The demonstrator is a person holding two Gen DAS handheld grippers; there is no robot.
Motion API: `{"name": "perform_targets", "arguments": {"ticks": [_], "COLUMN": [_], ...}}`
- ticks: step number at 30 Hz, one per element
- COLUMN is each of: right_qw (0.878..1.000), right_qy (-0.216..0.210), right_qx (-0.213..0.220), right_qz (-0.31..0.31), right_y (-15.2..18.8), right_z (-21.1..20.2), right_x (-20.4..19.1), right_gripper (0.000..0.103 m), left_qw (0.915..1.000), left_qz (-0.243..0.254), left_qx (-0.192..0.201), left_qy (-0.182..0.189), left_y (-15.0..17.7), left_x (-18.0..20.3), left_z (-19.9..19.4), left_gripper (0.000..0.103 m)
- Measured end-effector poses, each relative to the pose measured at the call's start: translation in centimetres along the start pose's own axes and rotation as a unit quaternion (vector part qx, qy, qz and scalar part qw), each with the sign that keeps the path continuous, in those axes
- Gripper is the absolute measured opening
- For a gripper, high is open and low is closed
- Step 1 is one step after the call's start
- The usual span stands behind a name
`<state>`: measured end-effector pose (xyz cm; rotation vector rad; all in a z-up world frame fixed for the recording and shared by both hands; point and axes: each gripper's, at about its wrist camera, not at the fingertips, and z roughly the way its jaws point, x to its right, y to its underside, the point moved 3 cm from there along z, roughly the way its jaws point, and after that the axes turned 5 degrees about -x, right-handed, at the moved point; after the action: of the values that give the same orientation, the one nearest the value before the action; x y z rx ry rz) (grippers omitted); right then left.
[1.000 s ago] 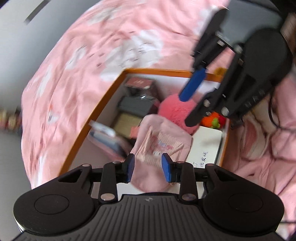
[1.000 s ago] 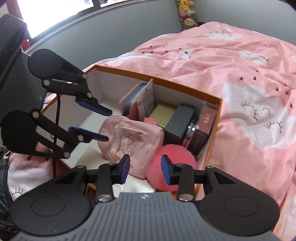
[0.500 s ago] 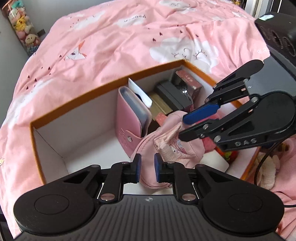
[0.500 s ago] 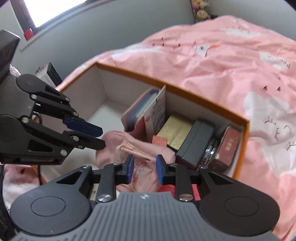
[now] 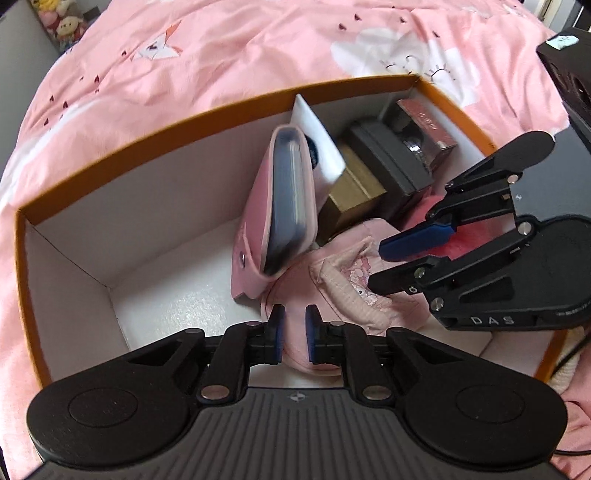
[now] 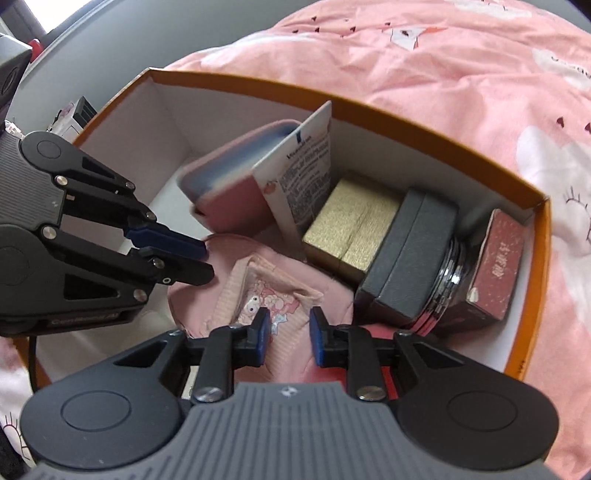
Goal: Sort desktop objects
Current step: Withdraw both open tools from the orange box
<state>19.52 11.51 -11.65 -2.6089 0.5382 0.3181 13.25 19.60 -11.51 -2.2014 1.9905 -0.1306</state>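
Orange-rimmed box point(image 5: 155, 122) on bed holds pink pouch point(image 6: 295, 291), pink case point(image 5: 273, 221), gold box point(image 6: 351, 225), grey box point(image 6: 410, 254). Left gripper point(image 5: 293, 330) fingers pinch the pouch; right gripper point(image 6: 286, 334) fingers likewise.

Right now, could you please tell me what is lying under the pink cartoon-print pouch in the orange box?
Under the pink pouch, a red fluffy thing peeks out at its right edge and something white at its near side. The rest beneath is covered.

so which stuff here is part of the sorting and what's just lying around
In the job:
- pink pouch, left gripper shut on it, right gripper over it
- orange box
- gold box, grey box

Lying about:
- pink bedspread
- plush toys
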Motion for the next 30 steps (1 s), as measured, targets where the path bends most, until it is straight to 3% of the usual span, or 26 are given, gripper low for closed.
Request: {"name": "perform_targets", "arguments": {"ticks": [10,16,26,30], "right_qw": [1.000,0.999,0.999,0.999], "right_qy": [-0.005,0.018,0.021,0.017], "right_qx": [0.004,0.028,0.029,0.024], "right_qz": [0.001,-0.014,0.003,0.012], "right_y": [0.4,1.1,1.5,1.8], "right_z": [0.0,-1.8,-1.9,-1.4], "right_x": [0.0,-1.0,-0.3,0.4], "right_gripper": [0.025,0.029,0.029,0.029], "left_qw": [0.9996,0.9981,0.9972,0.9972], "left_qz": [-0.025,-0.025,-0.024,-0.025], "left_qx": [-0.005,0.047,0.067,0.066], "left_qy": [0.009,-0.030,-0.024,-0.022], "left_y": [0.0,0.8,0.6,-1.0], "left_x": [-0.7,-1.2,-1.0,-1.1], "left_z": [0.1,-2.7,-2.7,-2.3], "left_gripper": [0.013,0.014,0.015,0.015]}}
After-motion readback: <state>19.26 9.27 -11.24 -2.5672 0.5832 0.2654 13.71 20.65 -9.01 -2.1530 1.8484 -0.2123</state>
